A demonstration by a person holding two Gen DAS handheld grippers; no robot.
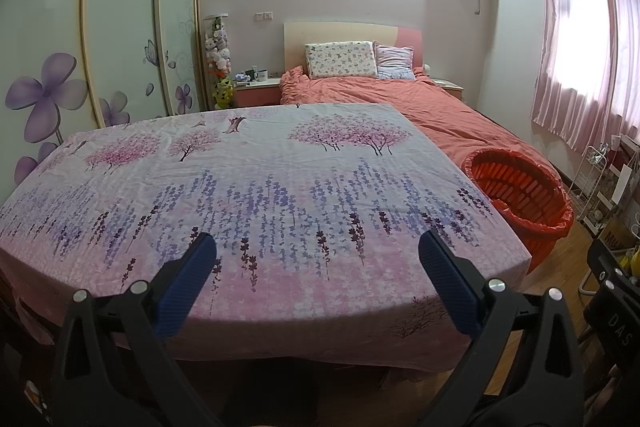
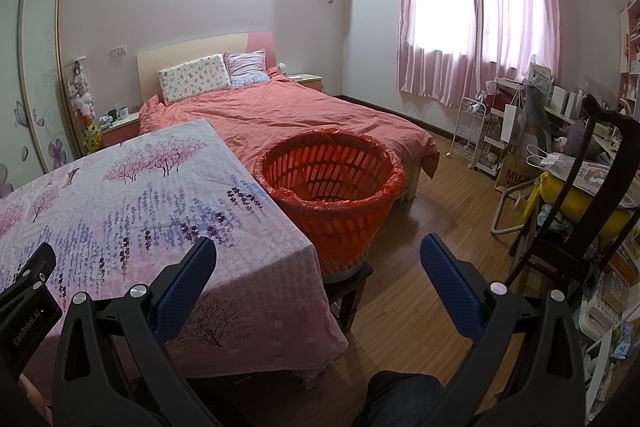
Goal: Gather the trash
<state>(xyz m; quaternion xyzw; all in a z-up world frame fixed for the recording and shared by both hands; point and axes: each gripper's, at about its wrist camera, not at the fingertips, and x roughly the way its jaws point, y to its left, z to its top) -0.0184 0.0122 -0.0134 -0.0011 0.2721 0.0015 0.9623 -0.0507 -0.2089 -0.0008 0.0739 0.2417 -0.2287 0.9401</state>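
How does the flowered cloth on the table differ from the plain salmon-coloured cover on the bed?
The flowered tablecloth is printed with pink trees and purple flower stalks; the salmon bed cover has one plain colour. The tablecloth lies flat and smooth, while the bed cover is rumpled. Two pillows lean at the head of the bed cover; nothing lies on the tablecloth. Both hang over the edges of their furniture.

Home bedroom (bed (image 2: pixel 280 111), wardrobe (image 1: pixel 120 27))

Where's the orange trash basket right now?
The orange basket stands on a dark stool at the flowered table's right edge, before the bed's foot.
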